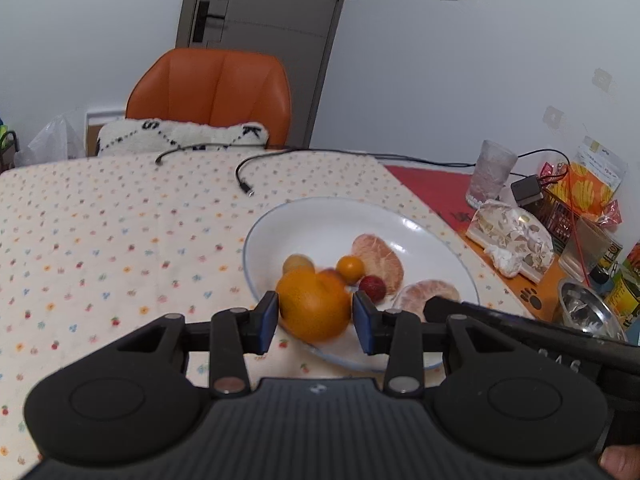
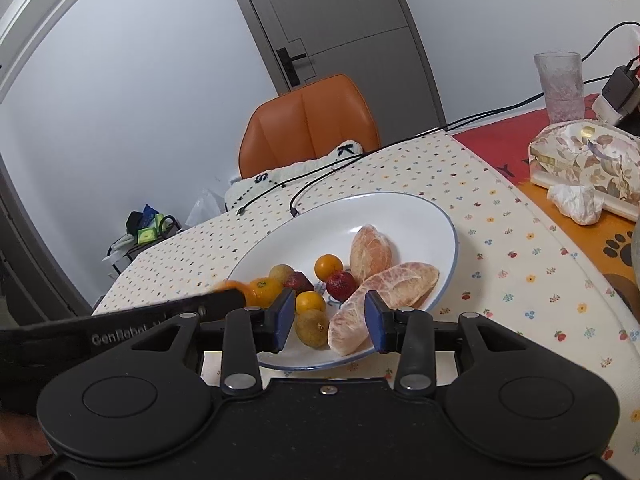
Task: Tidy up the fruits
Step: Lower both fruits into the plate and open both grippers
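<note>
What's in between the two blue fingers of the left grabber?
A big orange, blurry, sits between the left gripper's blue pads in the left wrist view, over the near edge of the white plate. Whether the pads touch it is unclear.

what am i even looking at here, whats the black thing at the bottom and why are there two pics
The black thing is a hand-held two-finger gripper with blue pads; a person holds one in each hand, with a camera on each. One picture looks along the left gripper, the other along the right gripper. On the flower-dotted tablecloth sits a white blue-rimmed plate with peeled pomelo segments, small oranges and red fruits. The left gripper has a large orange between its pads; whether it grips is unclear. The right one is open, holding nothing.
</note>
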Available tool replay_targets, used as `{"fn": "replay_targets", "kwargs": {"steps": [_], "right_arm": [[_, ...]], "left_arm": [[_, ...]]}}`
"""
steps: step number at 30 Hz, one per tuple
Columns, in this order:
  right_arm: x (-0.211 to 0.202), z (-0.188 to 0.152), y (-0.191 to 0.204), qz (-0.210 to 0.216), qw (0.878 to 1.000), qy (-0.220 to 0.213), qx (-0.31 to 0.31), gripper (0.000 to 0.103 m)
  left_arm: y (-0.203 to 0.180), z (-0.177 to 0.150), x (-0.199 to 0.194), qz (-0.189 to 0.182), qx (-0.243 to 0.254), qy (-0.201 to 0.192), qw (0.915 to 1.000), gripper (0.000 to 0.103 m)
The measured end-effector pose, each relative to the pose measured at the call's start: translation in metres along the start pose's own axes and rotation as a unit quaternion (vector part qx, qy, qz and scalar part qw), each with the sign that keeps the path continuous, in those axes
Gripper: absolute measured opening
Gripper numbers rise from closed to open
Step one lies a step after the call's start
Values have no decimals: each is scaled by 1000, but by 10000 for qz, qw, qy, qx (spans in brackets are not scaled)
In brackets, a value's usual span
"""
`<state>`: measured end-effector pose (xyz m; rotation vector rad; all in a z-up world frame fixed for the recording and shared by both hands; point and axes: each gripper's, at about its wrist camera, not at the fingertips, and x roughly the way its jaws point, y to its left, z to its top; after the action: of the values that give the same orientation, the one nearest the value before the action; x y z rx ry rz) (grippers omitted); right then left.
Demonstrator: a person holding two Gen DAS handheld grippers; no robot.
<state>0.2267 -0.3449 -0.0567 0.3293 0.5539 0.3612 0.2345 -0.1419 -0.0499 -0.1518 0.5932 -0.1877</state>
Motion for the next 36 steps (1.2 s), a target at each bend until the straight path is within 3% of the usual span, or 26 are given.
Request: {"fn": "replay_targets", "kwargs": {"steps": [12,20,36], "right_arm": [[2,-5,5,52,10000,51,12,40],[-3,-6,21,132,9998,25,-111,51],[-21,-9,44,221,9993,-86,-294,66]], "left_arm": [[9,1,-9,242,10,6,9997,50],[22,-2,-26,537,-32,-118,9985,76],[35,-13,-58,798,3,-221,9966,88]]}}
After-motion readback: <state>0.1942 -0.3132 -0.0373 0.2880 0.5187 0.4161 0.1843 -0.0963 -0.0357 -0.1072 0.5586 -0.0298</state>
